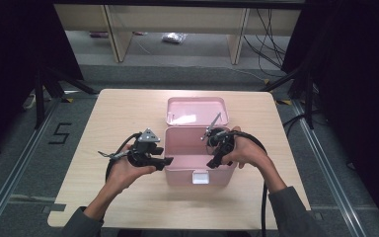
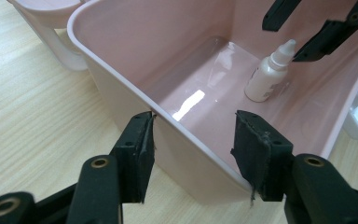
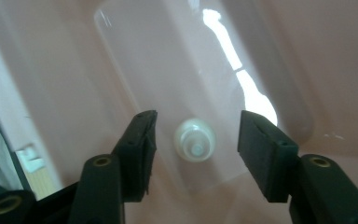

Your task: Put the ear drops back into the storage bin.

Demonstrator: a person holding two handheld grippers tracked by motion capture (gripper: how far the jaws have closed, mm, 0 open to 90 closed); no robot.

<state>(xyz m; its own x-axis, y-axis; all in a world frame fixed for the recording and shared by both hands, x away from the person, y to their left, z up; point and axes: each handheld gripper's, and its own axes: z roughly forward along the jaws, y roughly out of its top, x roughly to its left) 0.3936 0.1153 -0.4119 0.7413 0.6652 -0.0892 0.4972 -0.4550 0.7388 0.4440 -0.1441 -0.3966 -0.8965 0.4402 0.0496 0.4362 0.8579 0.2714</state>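
Two hand-held grippers work at an open pink storage box (image 1: pixel 177 167) on a wooden table (image 1: pixel 118 113). Left gripper (image 2: pixel 193 147), jaws apart, straddles the box's side wall. Right gripper (image 3: pixel 196 147), jaws apart, hangs over a small white dropper bottle (image 3: pixel 195 140) standing upright inside the box.

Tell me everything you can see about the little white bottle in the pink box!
The little white bottle looks like a plastic dropper bottle: a rounded body, a narrower neck and a pointed white cap. It stands upright on the floor of the open pink box, near one end, with its faint reflection on the shiny bottom. From above, in the right gripper view, its round top sits between the open jaws of the right hand-held gripper, which hangs over it. Nothing but the box floor seems to touch it.
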